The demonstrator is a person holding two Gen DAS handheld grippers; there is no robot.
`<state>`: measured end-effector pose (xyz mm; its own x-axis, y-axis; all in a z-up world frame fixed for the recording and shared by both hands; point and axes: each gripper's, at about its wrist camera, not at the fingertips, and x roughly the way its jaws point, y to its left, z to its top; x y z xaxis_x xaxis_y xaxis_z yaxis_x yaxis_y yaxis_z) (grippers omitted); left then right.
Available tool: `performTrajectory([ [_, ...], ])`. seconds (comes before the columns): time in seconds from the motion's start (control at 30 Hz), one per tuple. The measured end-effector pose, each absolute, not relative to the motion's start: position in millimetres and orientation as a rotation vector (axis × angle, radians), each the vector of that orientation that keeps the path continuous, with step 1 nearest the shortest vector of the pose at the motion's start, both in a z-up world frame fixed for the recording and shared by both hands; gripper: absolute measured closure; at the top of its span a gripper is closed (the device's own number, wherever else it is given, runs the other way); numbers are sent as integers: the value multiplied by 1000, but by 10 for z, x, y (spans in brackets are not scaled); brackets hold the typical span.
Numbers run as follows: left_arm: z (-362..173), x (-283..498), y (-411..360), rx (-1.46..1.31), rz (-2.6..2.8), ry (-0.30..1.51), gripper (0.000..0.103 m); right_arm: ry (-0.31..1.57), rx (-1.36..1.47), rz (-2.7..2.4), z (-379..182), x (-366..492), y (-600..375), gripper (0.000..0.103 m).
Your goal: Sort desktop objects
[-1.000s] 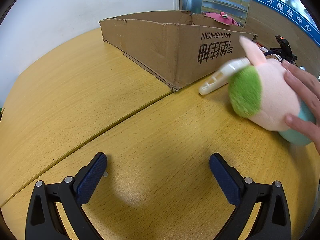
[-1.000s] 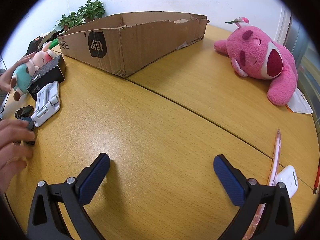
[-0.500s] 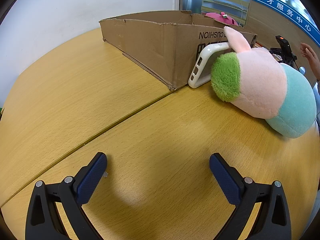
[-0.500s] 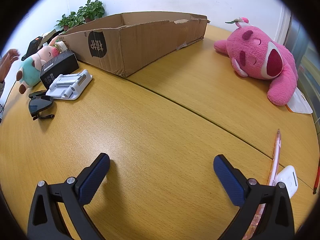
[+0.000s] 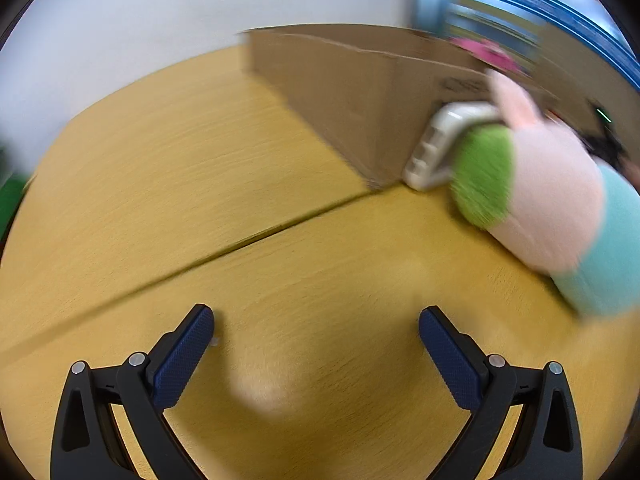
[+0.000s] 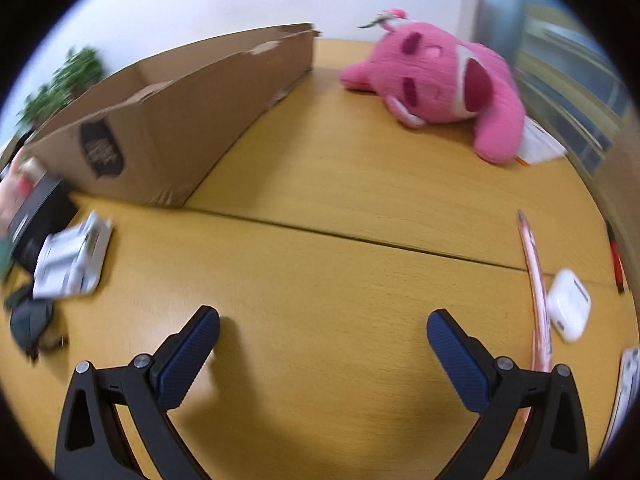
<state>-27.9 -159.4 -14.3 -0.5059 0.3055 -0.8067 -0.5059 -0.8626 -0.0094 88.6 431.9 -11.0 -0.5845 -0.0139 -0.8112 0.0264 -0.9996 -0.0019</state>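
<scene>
Sorting status: nothing held, both frames motion-blurred, nothing visible inside the box from these angles.
Left gripper (image 5: 316,330): jaws spread wide, empty, over bare wooden desk (image 5: 168,184).
Right gripper (image 6: 322,330): jaws spread wide, empty, also over bare desk.
Cardboard box (image 6: 172,120): open-topped, long, likely the sorting target; sits mid-desk.
Pastel plush (image 5: 552,196): pink/green/teal, lying right of the left gripper, near the box corner. Soft, light, compressible; I'd pinch across the pink midsection, squeeze deep so it doesn't slip out.
White phone case (image 5: 440,148): propped against the box wall, touching the plush's green end. Thin, flexible; grab by one rim edge.
Pink bear plush (image 6: 444,80): far right in the right view, beyond the box end. Bulky but light; take an arm or ear, not the whole head.
Earbud case (image 6: 568,304): white, glossy, just beside a pink pen (image 6: 534,272). Hard and slippery; grip flat sides squarely.
Left cluster (right view): white folding stand (image 6: 74,260), black box (image 6: 38,216), dark sunglasses (image 6: 30,320). Glasses look fragile; hold by the frame bridge.
</scene>
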Motion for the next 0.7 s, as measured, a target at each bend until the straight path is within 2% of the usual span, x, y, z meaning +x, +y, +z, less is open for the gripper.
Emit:
performTrajectory([
  [0.17, -129, -315, -1460, -1221, 2402, 285, 0, -130, 1528, -2908, -89, 848, 4262, 0],
  [0.23, -150, -359, -1424, -1249, 2455, 246, 0, -249, 1659, -2911, -54, 889, 4161, 0],
  [0.33, -237, -181, -1366, -1340, 2545, 181, 0, -498, 1505, -2849, 96, 1240, 3837, 1],
  [0.37, -217, -136, -1318, -1380, 2550, 172, 0, -482, 1439, -2869, 215, 1398, 3654, 1],
  [0.47, -188, 209, -1164, -1449, 2567, 88, 1, -232, 1269, -3032, 651, 1785, 3173, 1],
  [0.5, -103, 344, -1124, -1376, 2598, 29, 1, -139, 1188, -3089, 841, 1933, 2972, 1],
  [0.57, 166, 709, -1025, -1160, 2693, -111, 1, -88, 1133, -3099, 1014, 2025, 2773, 1],
  [0.7, 631, 1183, -776, -1009, 2675, -263, 0, -7, 1046, -2988, 1228, 2090, 2243, 1],
])
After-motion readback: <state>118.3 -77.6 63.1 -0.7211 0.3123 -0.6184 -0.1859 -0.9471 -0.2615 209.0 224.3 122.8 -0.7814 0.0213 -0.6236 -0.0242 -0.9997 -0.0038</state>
